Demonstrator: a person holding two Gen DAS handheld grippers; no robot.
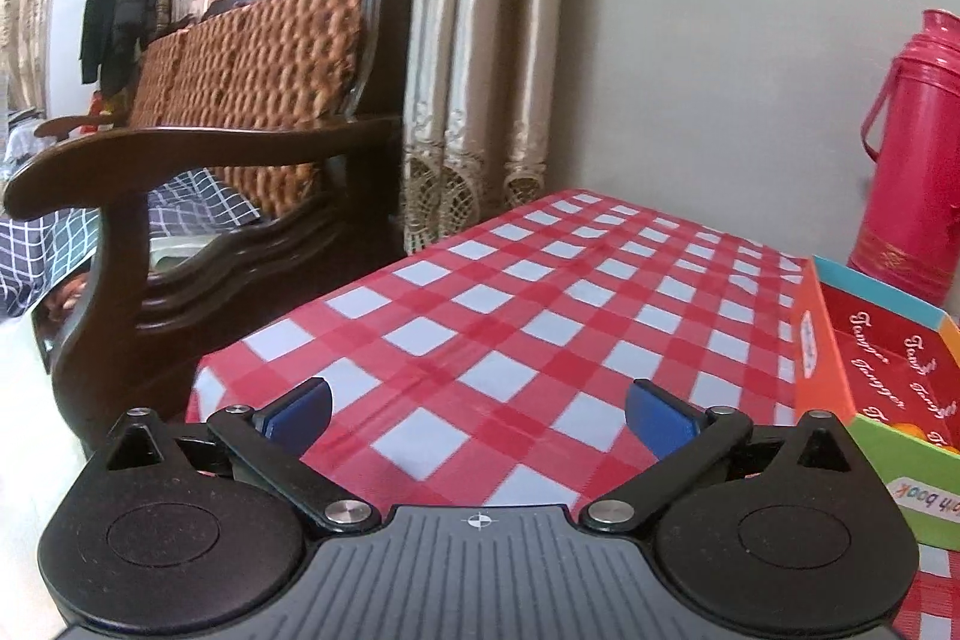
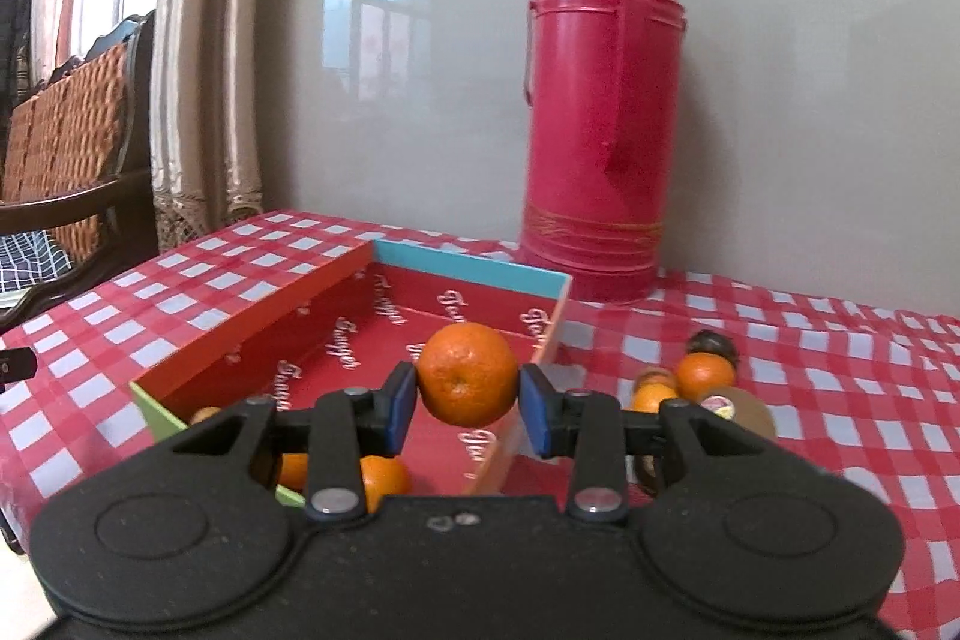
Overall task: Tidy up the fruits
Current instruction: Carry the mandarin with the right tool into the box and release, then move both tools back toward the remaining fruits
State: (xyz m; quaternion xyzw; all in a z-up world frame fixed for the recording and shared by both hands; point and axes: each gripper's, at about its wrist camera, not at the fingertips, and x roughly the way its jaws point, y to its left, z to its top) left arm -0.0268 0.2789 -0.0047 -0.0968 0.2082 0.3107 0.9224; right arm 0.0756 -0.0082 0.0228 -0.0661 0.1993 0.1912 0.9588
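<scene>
Checked red-and-white desk by the curtained window, fruit half sorted into a box.

Furthest left, past the desk's near corner, stands a wooden armchair [image 1: 198, 148]. The left gripper [image 1: 478, 409] hangs over bare checked cloth, jaws released wide and holding nothing, with the box's orange wall just to its right. The right gripper [image 2: 468, 403] has its jaws clenched on a tangerine [image 2: 467, 373], held above the open cardboard box [image 2: 258, 322], whose red floor lies straight ahead and below, with two tangerines already at its near end. Loose fruit [image 2: 705, 373] waits right of the box; a red thermos [image 2: 603, 112] stands behind, well clear of the drop.
</scene>
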